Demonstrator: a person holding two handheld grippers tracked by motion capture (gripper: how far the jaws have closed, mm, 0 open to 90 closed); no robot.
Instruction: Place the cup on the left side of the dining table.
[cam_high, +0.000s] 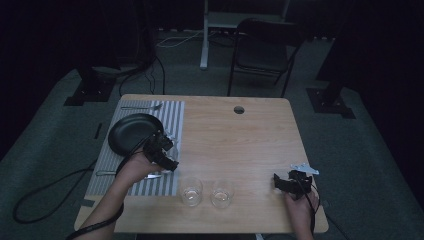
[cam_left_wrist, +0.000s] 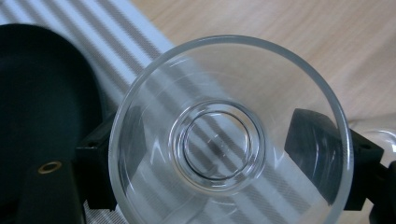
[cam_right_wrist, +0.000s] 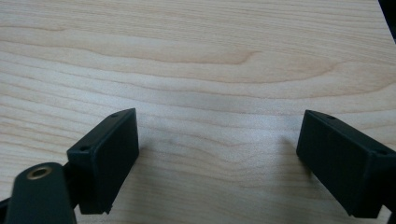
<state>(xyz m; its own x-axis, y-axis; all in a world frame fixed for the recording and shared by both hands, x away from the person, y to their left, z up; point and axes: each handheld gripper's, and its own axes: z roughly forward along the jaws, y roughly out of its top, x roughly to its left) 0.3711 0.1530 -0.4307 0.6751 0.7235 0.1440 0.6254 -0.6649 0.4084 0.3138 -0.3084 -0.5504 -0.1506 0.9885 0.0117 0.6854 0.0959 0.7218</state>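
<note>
clear glass (cam_left_wrist: 231, 135) mouth toward camera, gripped by left tongs (cam_left_wrist: 224, 163), right tongs (cam_right_wrist: 219, 163) wide, empty

Right gripper (cam_right_wrist: 219, 158) held low over bare wooden tabletop (cam_right_wrist: 210, 60), jaws spread wide.

The two black jaws rise from the bottom corners of the right gripper view, one at the lower left and one at the lower right, with a broad stretch of pale wood showing between them and nothing in the gap. Each jaw is a blocky black pad with a small screw hole near its upper edge; the left one sits on a dark arm bearing a brass-coloured ring. The tabletop has light grain running across the picture, with a darker curving streak in the upper middle. A dark sliver cuts the top right corner, where the wood ends.
</note>
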